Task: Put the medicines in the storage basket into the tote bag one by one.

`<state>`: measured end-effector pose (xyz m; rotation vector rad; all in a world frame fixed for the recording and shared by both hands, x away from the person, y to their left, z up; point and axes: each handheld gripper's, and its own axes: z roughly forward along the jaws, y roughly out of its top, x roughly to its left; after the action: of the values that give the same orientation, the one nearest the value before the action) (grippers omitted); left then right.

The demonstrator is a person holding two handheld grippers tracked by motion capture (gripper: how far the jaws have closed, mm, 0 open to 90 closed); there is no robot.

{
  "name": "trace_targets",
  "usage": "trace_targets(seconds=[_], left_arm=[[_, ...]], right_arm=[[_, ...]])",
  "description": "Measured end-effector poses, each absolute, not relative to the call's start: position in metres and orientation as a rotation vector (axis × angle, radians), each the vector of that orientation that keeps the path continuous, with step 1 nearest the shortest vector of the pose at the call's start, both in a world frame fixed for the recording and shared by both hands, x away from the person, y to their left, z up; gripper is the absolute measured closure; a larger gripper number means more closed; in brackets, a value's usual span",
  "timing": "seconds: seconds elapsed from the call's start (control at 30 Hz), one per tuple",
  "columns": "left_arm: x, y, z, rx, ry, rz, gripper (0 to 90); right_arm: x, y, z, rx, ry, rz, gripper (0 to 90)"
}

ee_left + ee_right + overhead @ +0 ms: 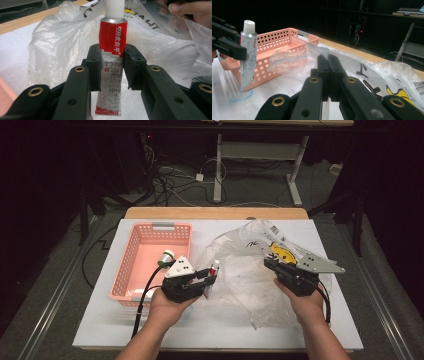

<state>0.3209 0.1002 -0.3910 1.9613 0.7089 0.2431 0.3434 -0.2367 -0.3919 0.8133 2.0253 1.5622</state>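
Observation:
A red-and-white ointment tube (111,50) with a white ribbed cap stands upright between the jaws of my left gripper (111,66), which is shut on its middle. From above, the tube (214,269) and left gripper (210,275) sit just left of a crumpled clear plastic bag (240,267). My right gripper (328,62) has its jaws pressed together on a fold of the bag (374,77). It is at the bag's right side (272,265). The tube (248,55) hangs with its bottom end near the white table.
A pink perforated basket (131,265) stands at the table's left with a small white-and-green item (166,256) inside. It shows behind the tube as the basket (282,42). The bag has black and yellow print (282,252). Table legs and cables lie on the floor beyond.

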Motion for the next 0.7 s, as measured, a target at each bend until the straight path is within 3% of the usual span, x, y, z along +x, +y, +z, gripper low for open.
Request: trace_targets(seconds=[0.7], left_arm=[[0.334,0.057,-0.395,1.993,0.666,0.232,67.6]], right_arm=[[0.343,-0.240,-0.390,0.823,2.014,1.574,90.0]])
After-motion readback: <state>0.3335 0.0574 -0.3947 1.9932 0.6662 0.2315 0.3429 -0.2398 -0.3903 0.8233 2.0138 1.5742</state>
